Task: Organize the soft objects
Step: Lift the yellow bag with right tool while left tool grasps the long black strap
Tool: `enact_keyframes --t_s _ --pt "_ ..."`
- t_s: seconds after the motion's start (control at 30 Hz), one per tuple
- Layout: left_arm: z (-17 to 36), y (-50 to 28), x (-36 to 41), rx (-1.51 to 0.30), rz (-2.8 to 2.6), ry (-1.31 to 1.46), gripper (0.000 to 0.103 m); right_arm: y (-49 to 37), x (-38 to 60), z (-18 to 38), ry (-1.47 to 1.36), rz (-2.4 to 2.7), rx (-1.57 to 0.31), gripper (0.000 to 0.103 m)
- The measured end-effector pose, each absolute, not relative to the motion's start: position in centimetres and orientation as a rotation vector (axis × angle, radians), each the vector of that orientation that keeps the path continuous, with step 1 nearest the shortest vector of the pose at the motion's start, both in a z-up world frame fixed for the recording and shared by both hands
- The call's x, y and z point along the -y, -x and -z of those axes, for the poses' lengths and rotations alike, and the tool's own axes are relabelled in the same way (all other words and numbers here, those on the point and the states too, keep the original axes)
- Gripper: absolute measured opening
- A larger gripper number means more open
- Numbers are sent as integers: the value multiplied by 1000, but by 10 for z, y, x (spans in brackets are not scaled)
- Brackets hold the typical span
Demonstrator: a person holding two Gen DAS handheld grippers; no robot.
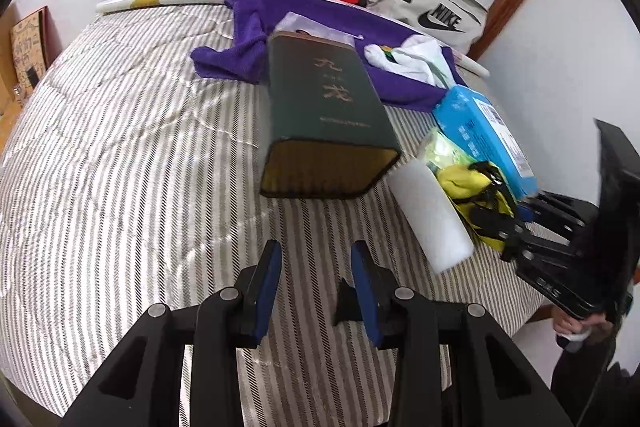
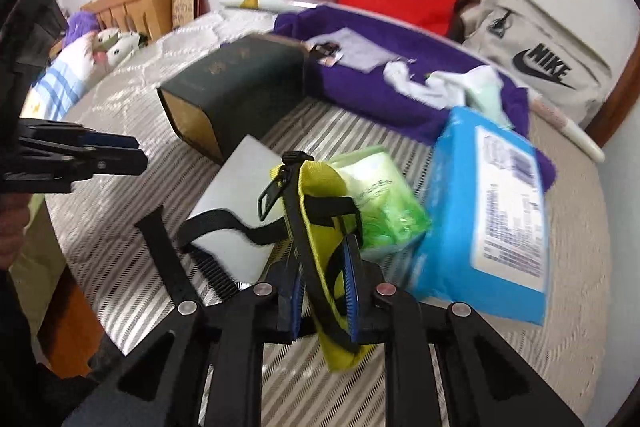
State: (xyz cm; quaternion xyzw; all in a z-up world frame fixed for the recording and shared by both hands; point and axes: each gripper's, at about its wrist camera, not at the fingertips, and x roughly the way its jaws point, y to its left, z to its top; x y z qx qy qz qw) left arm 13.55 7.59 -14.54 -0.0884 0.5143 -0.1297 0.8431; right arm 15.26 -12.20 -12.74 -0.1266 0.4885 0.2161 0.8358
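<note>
Right gripper (image 2: 322, 291): clamped on yellow strap pouch (image 2: 320, 227), lifted clear for sorting.
Left gripper (image 1: 316, 267): open, idle.
Green box (image 1: 328, 107): on side, mouth toward grippers.

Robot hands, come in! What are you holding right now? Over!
Right gripper shut on yellow pouch. Left gripper open, empty, above bed. Green box, open end facing left gripper. White block under pouch's strap.
</note>
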Motion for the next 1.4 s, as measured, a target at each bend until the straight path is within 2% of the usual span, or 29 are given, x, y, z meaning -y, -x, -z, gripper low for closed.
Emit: enact_keyframes --t_s 0.17,0.27,0.53,0.93,1.03,1.2,1.27,1.4 --pt "149 -121 -65 -1069 334 134 35 -142 128 115 196 -510 -978 7" --pt "149 -114 -50 -1047 390 67 41 -130 136 102 137 -538 -950 7" --pt "158 -123 -12 -1045 534 -31 42 -92 166 81 56 -526 -897 7" --pt "164 -82 -18 -1100 557 -81 42 -66 203 100 -7 -452 -933 7" --pt "164 -72 -7 -1080 558 -153 47 -62 206 101 -16 -454 -932 7" --pt "167 -76 22 -1024 552 -292 47 -61 210 103 -23 -453 -929 7" --pt "169 -78 31 -1009 535 -322 31 -60 213 105 -21 -441 -932 7" --pt "168 -73 30 -1000 544 -306 23 -57 225 113 -26 -409 -948 7"
